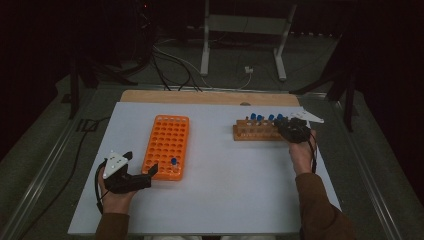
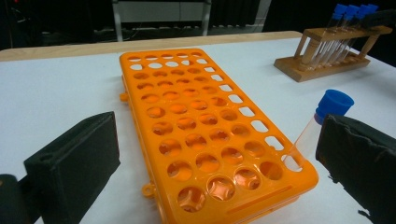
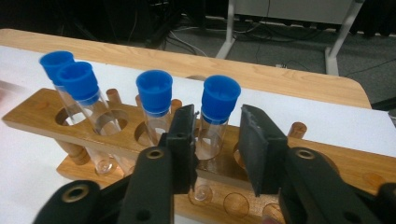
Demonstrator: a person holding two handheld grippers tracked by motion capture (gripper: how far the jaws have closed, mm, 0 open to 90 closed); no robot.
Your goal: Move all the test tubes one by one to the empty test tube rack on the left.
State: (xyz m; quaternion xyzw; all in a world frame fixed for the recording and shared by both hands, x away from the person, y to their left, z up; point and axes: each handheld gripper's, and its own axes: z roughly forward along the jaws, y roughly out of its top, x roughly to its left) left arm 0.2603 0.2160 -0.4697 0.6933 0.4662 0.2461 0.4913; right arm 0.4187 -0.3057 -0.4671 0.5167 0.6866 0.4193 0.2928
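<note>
I see the white rectangular table top (image 1: 220, 200) with wide bare room in its near middle. On its left lies the orange plastic tube rack with many holes (image 1: 166, 145), and on the far right, close to the table edge, stands the brown wooden tube rack (image 1: 255, 131).

My left gripper (image 1: 142, 167) rests low at the near end of the orange rack. Its view shows the jaws wide apart, holding nothing, beside one blue-capped clear tube (image 2: 322, 121) in the corner hole.

My right gripper (image 3: 217, 140) reaches level to the wooden rack. Its view shows the jaws narrowly astride the blue-capped glass tube nearest the right end (image 3: 215, 116), which stands in its hole. I cannot tell if the pads touch it.
</note>
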